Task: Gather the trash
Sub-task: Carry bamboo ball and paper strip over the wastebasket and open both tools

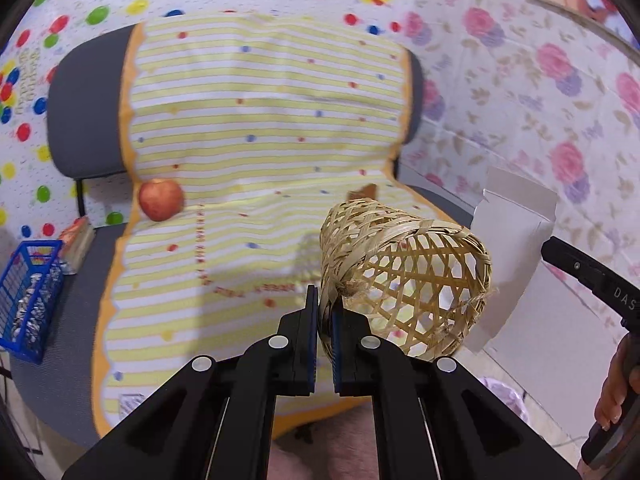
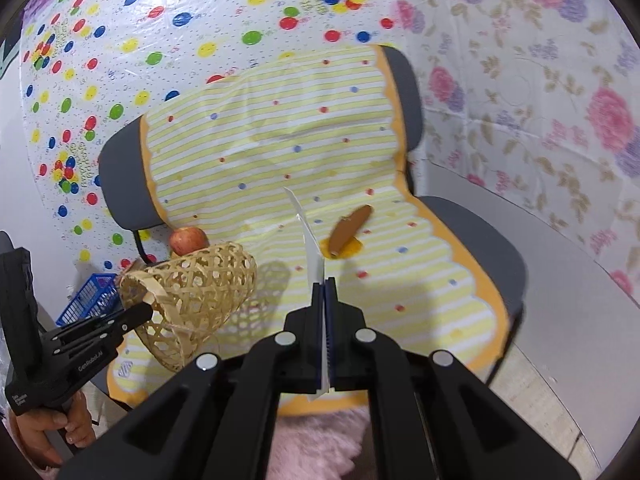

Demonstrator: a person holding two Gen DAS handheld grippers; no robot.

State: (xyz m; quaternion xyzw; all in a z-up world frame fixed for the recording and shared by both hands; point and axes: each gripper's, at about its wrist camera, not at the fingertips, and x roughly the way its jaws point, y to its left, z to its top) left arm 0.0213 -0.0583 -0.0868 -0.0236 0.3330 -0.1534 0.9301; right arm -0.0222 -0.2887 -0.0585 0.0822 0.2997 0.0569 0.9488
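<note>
Pinching a white card (image 2: 310, 240) edge-on, the right gripper (image 2: 325, 280) holds it above the chair seat (image 2: 492, 248). Beside it the left gripper (image 1: 325, 300) clamps the basket (image 1: 404, 276) rim, basket tilted, nothing visible inside. At the seat's left edge, a blue crate (image 1: 30, 300) holds silvery bits.

Woven bamboo basket (image 1: 404, 280): open lattice, dry, matt strips, frayed rim. White card (image 1: 516, 248): thin paperboard, smooth, matt. Chair cover (image 1: 260, 120): striped cloth, soft, creased. Apple (image 1: 161, 199): smooth, slight sheen. Blue crate (image 1: 28, 300): plastic mesh. Left gripper (image 1: 325, 312) and right gripper (image 2: 323, 292): matt black plastic, shiny metal rivets.
</note>
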